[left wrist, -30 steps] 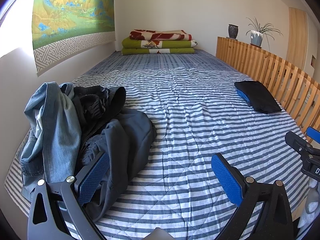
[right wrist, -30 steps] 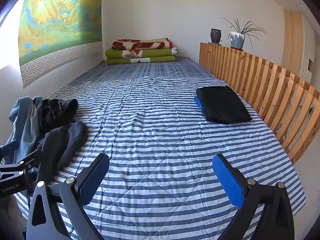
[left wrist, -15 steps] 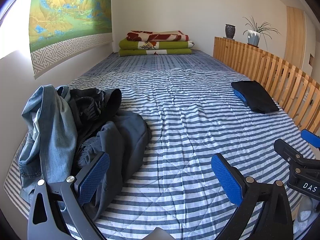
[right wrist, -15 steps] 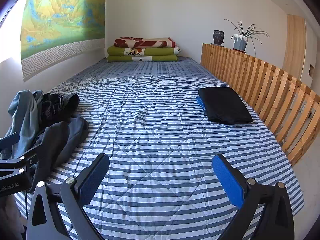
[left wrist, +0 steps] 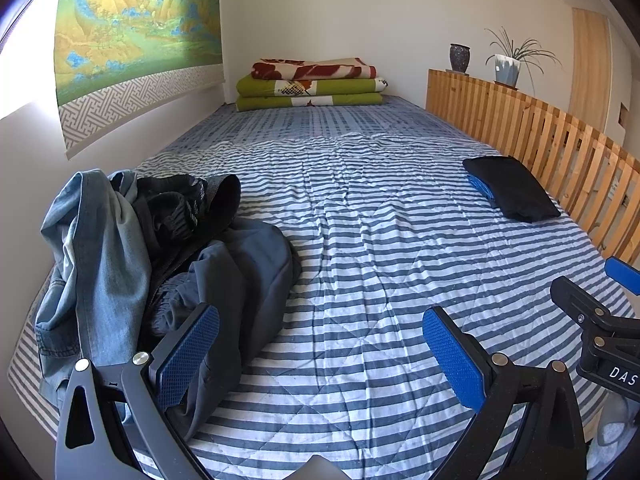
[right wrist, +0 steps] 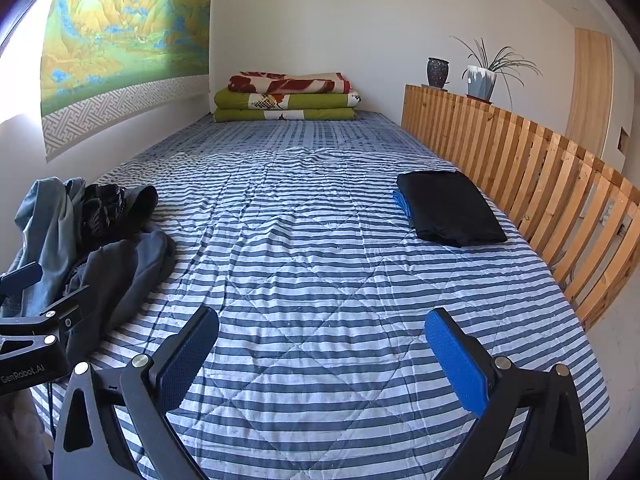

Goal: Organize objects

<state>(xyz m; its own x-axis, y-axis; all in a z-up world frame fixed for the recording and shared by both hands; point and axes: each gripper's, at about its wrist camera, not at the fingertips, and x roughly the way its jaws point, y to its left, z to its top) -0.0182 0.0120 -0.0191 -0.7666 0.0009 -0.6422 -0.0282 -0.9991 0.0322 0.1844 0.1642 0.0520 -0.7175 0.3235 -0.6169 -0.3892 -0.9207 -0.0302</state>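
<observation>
Both tongs are hanging released over the near end of the bed (right wrist: 320, 264), gripping nothing. My left gripper (left wrist: 320, 344) is gaping wide, its blue pads (left wrist: 188, 352) spread apart, with the left pad sitting in front of the clothes pile (left wrist: 160, 264) at the bed's left edge by the wall. I cannot tell whether that pad is touching the cloth or only overlapping it in view. My right gripper (right wrist: 320, 344) is also gaping, and bare striped quilt is showing between its fingers (right wrist: 456, 364). Each gripper is showing at the edge of the other's camera, so the two are sitting side by side, apart.

In the pile, a denim piece (left wrist: 92, 248) is draping over the left side, a dark grey garment (left wrist: 240, 276) is slumping toward me, and something black (left wrist: 180, 204) is lying bunched behind them.

Across the bed, a folded black garment (right wrist: 448, 208) is lying flat near the wooden slat rail (right wrist: 540, 176), with a blue folded edge (right wrist: 400, 202) peeking from under its left side. Folded blankets (right wrist: 284, 98) are stacking at the far end against the wall. Two pots (right wrist: 480, 80) are standing on the rail's far top, one holding a plant. A landscape hanging (right wrist: 124, 28) is covering the left wall.
</observation>
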